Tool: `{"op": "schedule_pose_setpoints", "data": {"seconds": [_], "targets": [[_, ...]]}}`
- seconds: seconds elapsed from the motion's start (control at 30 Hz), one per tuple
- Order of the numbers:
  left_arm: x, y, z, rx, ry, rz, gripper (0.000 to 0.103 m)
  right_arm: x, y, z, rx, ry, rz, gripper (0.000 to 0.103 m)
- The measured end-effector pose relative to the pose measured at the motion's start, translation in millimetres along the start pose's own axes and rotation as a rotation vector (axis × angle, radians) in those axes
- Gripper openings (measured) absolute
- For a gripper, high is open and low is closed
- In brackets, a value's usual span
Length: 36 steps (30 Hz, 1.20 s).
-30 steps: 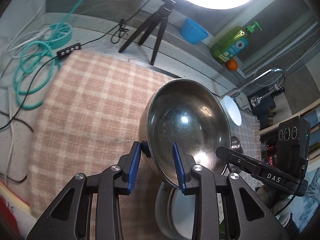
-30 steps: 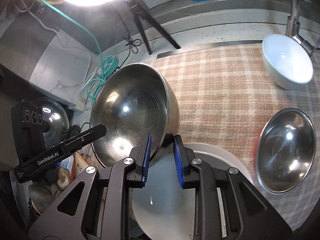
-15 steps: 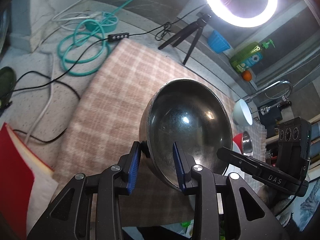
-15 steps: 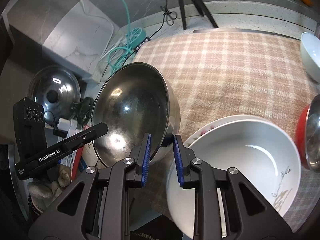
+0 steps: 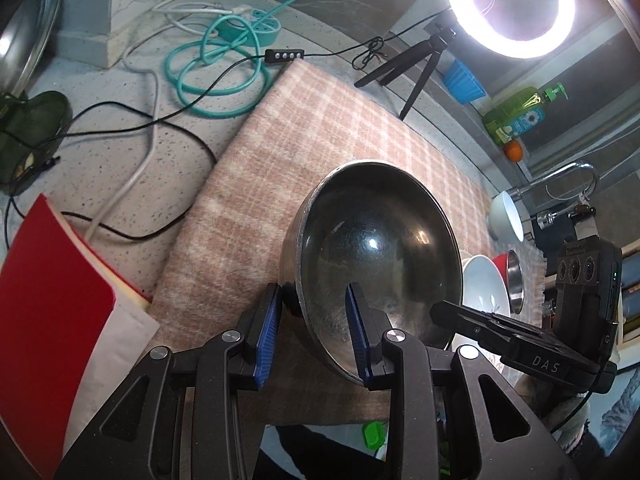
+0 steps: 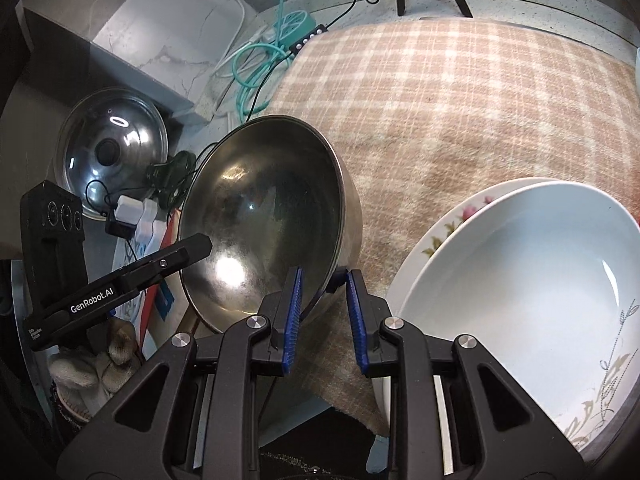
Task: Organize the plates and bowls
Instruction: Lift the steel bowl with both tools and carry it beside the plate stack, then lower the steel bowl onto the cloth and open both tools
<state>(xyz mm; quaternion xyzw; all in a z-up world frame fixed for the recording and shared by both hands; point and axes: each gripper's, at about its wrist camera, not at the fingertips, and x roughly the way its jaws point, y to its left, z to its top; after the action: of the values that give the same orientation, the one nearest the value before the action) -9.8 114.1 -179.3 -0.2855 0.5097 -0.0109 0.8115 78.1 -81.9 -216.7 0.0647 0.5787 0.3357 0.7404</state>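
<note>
A large steel bowl point(image 5: 376, 248) is held tilted above the checked cloth point(image 5: 304, 136). My left gripper point(image 5: 314, 330) is shut on its near rim. My right gripper point(image 6: 322, 314) is shut on the opposite rim of the same bowl point(image 6: 264, 216). The right gripper also shows in the left wrist view point(image 5: 516, 344), and the left gripper in the right wrist view point(image 6: 120, 284). A white bowl point(image 6: 520, 280) sits in a flowered plate point(image 6: 444, 224) to the right. A small white bowl point(image 5: 504, 216) and a steel bowl in a red one point(image 5: 514, 280) lie further right.
Teal cable point(image 5: 216, 76) and black wires lie on the speckled counter left of the cloth. A red book point(image 5: 52, 304) is at the near left. A ring light on a tripod point(image 5: 416, 60), a blue cup, a soap bottle and a tap point(image 5: 560, 180) stand behind. A pot lid point(image 6: 112, 148) leans far left.
Both grippers have carried the steel bowl back and left, away from the white bowl and plate, toward the cloth's near left corner. The grips have not changed.
</note>
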Motion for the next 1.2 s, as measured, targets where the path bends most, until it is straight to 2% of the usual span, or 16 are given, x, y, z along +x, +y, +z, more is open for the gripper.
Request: {"op": "schedule_pose_setpoints", "data": {"seconds": [0.43, 0.47, 0.5, 0.53, 0.57, 0.6, 0.63, 0.8, 0.9, 0.93, 1.0, 1.07, 1.2], "targets": [[7, 5, -4, -0.001, 0.027, 0.015, 0.030, 9, 2, -7, -0.009, 0.021, 0.001, 0.027], [7, 5, -4, 0.001, 0.026, 0.018, 0.033, 8, 3, -8, -0.012, 0.011, 0.005, 0.028], [6, 6, -3, 0.002, 0.023, 0.019, 0.033, 7, 4, -8, -0.018, 0.007, 0.007, 0.031], [5, 6, -1, -0.001, 0.020, 0.020, 0.034, 5, 5, -7, -0.023, 0.002, 0.006, 0.041], [4, 7, 0, -0.006, 0.017, 0.020, 0.041, 3, 6, -7, -0.027, -0.008, -0.001, 0.054], [3, 9, 3, -0.013, 0.009, 0.022, 0.047, -2, 7, -7, -0.027, -0.023, -0.003, 0.060], [1, 9, 4, -0.015, 0.000, 0.027, 0.047, -6, 7, -6, -0.024, -0.036, 0.005, 0.066], [-10, 5, 16, -0.003, -0.053, 0.052, 0.047, -32, 7, -5, -0.050, -0.106, -0.022, 0.068], [-19, -4, 23, 0.019, -0.088, 0.065, 0.048, -55, 2, -6, -0.055, -0.160, -0.029, 0.076], [-22, -8, 25, 0.031, -0.095, 0.065, 0.049, -62, 1, -7, -0.059, -0.182, -0.039, 0.080], [-26, -21, 29, 0.063, -0.112, 0.069, 0.062, -81, -6, -9, -0.066, -0.234, -0.071, 0.084], [-28, -35, 32, 0.099, -0.133, 0.070, 0.063, -97, -15, -9, -0.061, -0.269, -0.104, 0.089], [-26, -67, 37, 0.147, -0.142, 0.032, 0.066, -125, -42, -10, -0.044, -0.313, -0.151, 0.091]]}}
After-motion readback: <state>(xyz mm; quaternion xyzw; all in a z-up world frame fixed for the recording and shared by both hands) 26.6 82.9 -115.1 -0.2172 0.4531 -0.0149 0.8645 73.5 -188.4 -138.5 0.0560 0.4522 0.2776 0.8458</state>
